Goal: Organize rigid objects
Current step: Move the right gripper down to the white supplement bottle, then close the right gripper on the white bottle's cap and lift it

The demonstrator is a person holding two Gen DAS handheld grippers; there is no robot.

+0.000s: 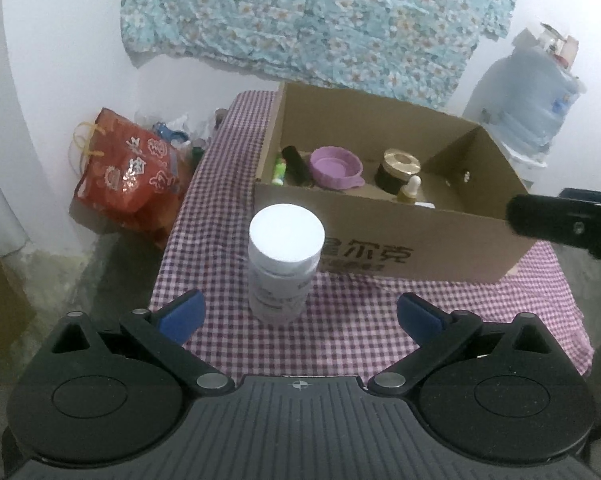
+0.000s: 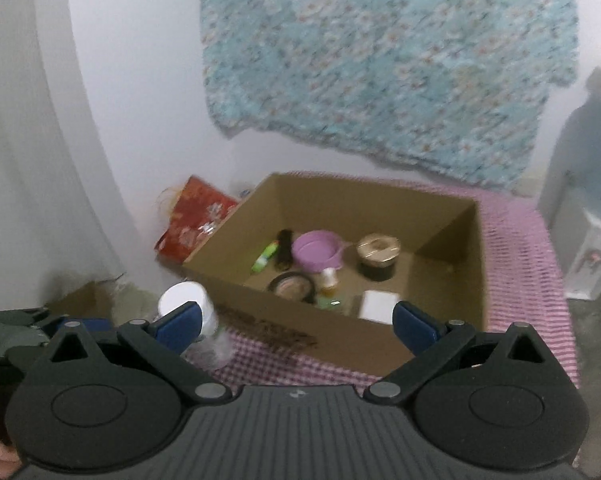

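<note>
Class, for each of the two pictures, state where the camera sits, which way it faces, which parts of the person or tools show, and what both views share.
Left wrist view: sits on the left hand-held gripper, open, facing forward and down at the white-capped bottle upright on the checked tablecloth; the other gripper's black tip enters at right.
Right wrist view: sits on the right hand-held gripper, open, higher, looking into the cardboard box.
Shared: box, bottle, purple bowl, gold-lidded jar.

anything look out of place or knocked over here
Only the white-capped bottle: it stands upright on the checked tablecloth, outside the cardboard box where the other small items sit. Nothing looks spilled or damaged.
</note>
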